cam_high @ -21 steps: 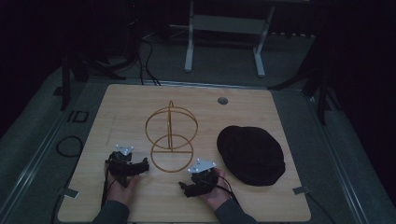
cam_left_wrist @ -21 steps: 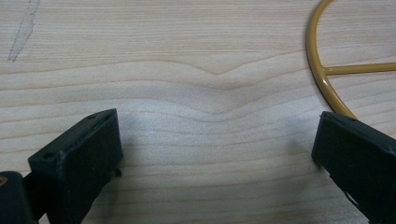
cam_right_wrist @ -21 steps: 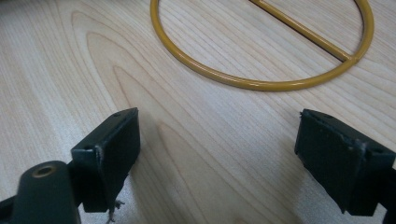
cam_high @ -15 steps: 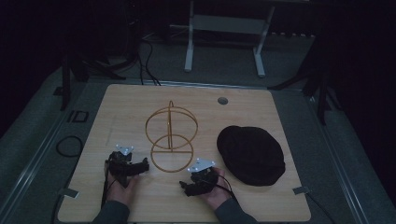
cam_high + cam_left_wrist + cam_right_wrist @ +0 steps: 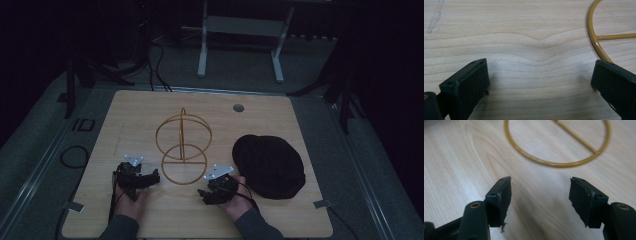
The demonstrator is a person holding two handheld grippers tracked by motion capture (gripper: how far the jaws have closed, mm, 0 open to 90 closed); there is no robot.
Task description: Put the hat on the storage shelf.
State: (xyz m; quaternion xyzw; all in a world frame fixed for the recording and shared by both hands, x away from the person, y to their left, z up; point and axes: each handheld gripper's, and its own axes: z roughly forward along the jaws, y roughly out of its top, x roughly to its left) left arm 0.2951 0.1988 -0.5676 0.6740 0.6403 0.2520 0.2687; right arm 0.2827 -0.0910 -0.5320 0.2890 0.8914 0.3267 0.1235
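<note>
**Both grippers released, low over counter, flanking wire stand**

Wire stand (image 5: 183, 146): yellow-gold metal; flat ring base w/ one crossbar, two upright hoops crossing above it. Sits approx. centre of the counter (image 5: 150, 107), which is light wood. Base ring rests flat on the surface.

L gripper (image 5: 145, 179): held in the person's L hand (image 5: 129, 200), at the near-left part of the counter, just beside the base ring's left edge. Jaws stand wide apart, nothing between them. In the left gripper view the base ring (image 5: 592, 37) and crossbar end show at upper right; the ring's arc runs down behind the right-hand jaw. Contact betw. jaw and ring: cannot tell.

R gripper (image 5: 205, 194): held in the R hand (image 5: 235, 200), near-centre of the counter, just short of the base ring's near-right edge. Jaws apart, bare wood between them, no object gripped. In the right gripper view the ring lies ahead of the jaw tips, clear of both.

Black hat (image 5: 270, 165): soft, dark, flat on the counter to the right of the stand, next to the R hand.

Round grommet (image 5: 238, 107): set in the counter near the far edge.
</note>
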